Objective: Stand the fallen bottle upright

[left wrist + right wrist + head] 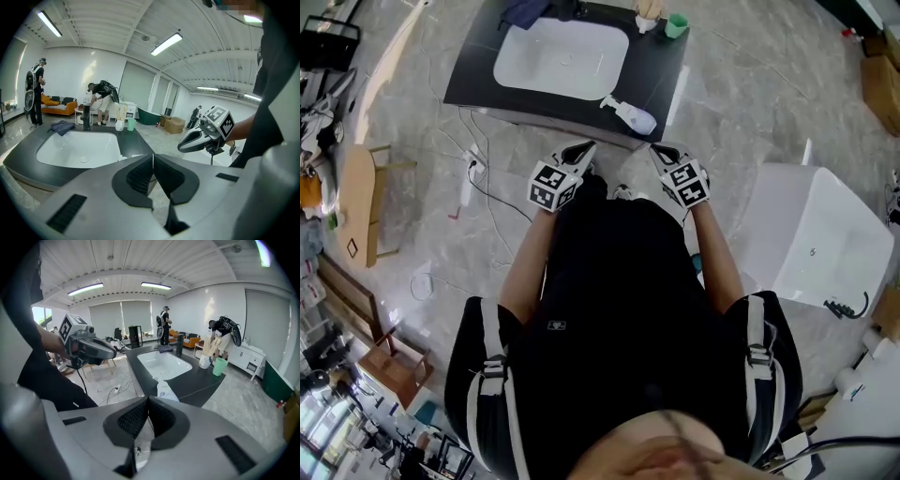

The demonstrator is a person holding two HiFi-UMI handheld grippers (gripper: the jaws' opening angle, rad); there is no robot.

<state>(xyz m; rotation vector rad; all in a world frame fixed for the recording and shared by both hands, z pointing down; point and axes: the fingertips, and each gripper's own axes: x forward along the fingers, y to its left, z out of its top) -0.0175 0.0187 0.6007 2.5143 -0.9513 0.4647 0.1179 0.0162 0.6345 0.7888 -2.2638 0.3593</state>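
Note:
The fallen bottle (630, 115), white with a pump top, lies on its side near the front right edge of the dark counter (656, 70), beside the white sink basin (561, 58). In the right gripper view the bottle (165, 389) lies just beyond my jaws. My left gripper (580, 151) and right gripper (662, 153) hover side by side in front of the counter edge, short of the bottle. Both are shut with nothing between the pads. The left gripper (152, 161) sees the right one (202, 138) to its right; the right gripper (147, 405) sees the left one (92, 348).
A green cup (676, 25) and a white holder (647, 14) stand at the counter's back right. A white tub (814, 234) stands on the floor to the right. Cables and a power strip (469, 171) lie on the floor to the left. People stand in the background (36, 89).

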